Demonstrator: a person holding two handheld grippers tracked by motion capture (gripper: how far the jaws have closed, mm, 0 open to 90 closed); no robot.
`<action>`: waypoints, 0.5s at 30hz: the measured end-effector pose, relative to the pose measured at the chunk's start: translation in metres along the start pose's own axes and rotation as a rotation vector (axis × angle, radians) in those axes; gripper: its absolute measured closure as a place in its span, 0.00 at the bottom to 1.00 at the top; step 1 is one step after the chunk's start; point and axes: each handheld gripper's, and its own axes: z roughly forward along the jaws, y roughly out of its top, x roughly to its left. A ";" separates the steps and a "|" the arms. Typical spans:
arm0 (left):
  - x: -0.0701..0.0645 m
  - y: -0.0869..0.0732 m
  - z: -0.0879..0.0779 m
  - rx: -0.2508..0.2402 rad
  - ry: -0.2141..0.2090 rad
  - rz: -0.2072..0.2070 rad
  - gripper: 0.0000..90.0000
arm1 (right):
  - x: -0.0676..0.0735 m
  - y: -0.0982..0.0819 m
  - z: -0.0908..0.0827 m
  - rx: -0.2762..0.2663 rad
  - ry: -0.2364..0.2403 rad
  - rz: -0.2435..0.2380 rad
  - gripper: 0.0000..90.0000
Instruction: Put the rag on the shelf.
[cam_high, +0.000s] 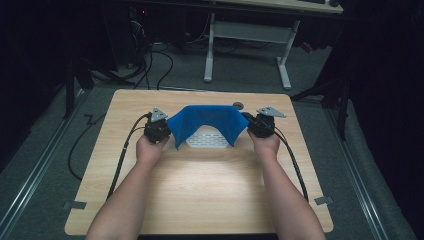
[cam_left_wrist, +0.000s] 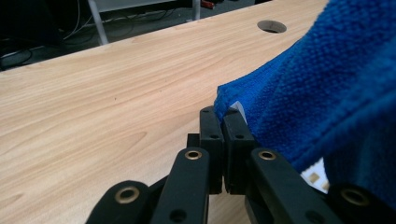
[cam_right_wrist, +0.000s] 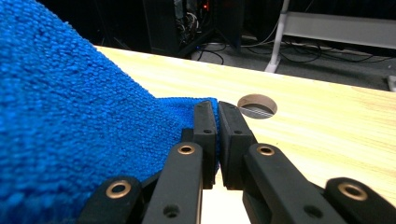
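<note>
While pinched, blue towel (cam_high: 204, 121) spans left gripper (cam_high: 159, 129), right gripper (cam_high: 261, 125).

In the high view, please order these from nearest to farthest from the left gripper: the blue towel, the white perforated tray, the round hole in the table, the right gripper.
1. blue towel: its corner is clamped in the left gripper.
2. white perforated tray: under the towel, at the middle.
3. round hole: past the middle, near the table's far edge.
4. right gripper: at the towel's opposite corner.

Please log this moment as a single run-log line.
left gripper: shut on blue towel corner | right gripper: shut on opposite corner | towel: held up over white perforated basket | table: wood
</note>
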 end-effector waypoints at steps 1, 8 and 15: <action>0.000 -0.001 -0.001 -0.002 -0.002 -0.003 0.98 | 0.000 0.000 0.001 -0.001 0.002 0.003 0.97; -0.005 -0.003 -0.006 -0.002 -0.005 0.004 0.93 | -0.003 0.000 0.002 -0.003 -0.005 0.022 0.87; -0.005 -0.007 -0.006 0.011 -0.020 -0.051 0.82 | -0.016 -0.012 -0.010 0.035 -0.065 0.046 0.77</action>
